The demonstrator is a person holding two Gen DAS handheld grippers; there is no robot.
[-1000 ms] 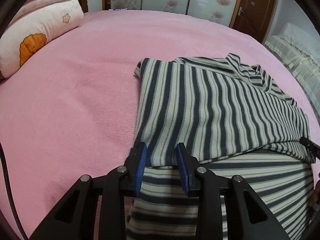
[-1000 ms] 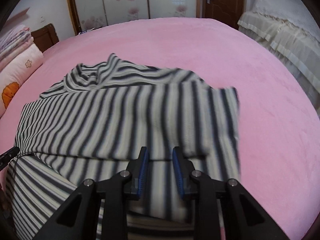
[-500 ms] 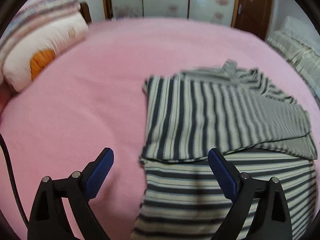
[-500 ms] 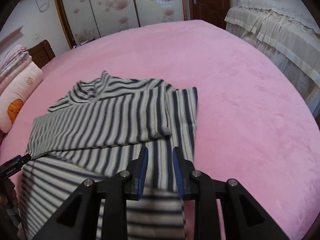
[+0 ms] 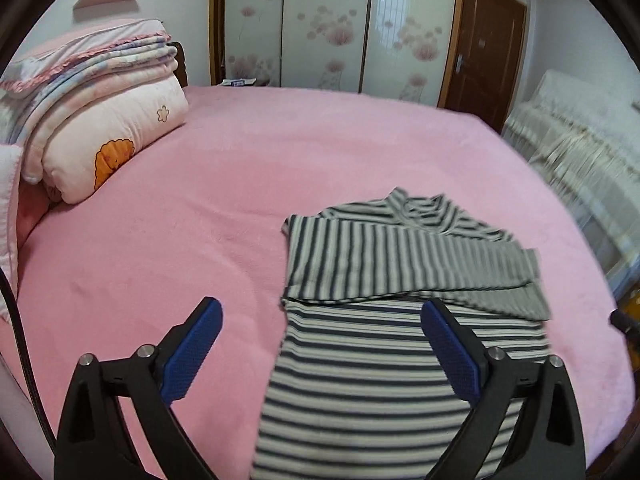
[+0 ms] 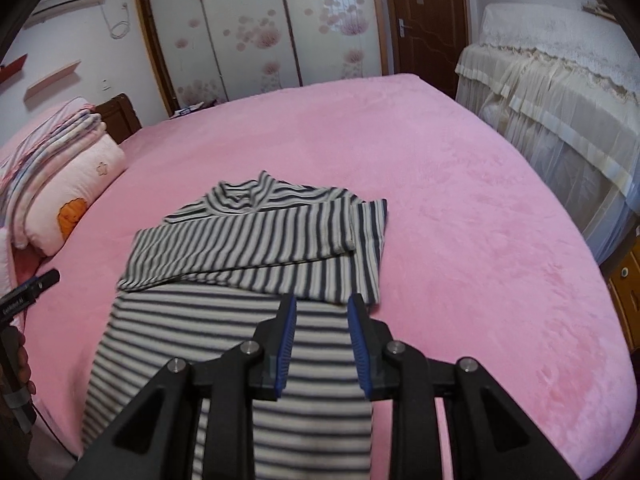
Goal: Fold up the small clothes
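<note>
Across the big pink bed (image 5: 200, 208) that fills most of both views, one striped top (image 6: 256, 240) lies flat, closer to the near edge, collar toward the wardrobe doors (image 6: 256, 28), with its body running down under both cameras. So far it looks to me like the sleeves are done: both are crossed over the chest in a band, and the cuff of the upper one stops just short of the shirt's edge in the right wrist view. What's left, I reckon, is bringing the bottom hem up toward the collar, maybe one more fold after that, since the lower half is still spread out full length. Nothing is gripped right now. The left gripper (image 5: 320, 320) hovers over the shirt with its jaws standing wide apart, having just been opening, and no cloth sits between the pads, just shirt and blanket well below. The right gripper (image 6: 322, 320) has its jaws close together with a narrow gap, and I can't see any fabric pinched in there either, the stripes behind look like they're lying on the bed. Counting stuff: one shirt, two grippers, one stack of folded bedding (image 5: 92, 92) with a cartoon pillow by the headboard, one covered piece of furniture (image 6: 560, 92) off to the side, one brown door (image 5: 484, 48).
</note>
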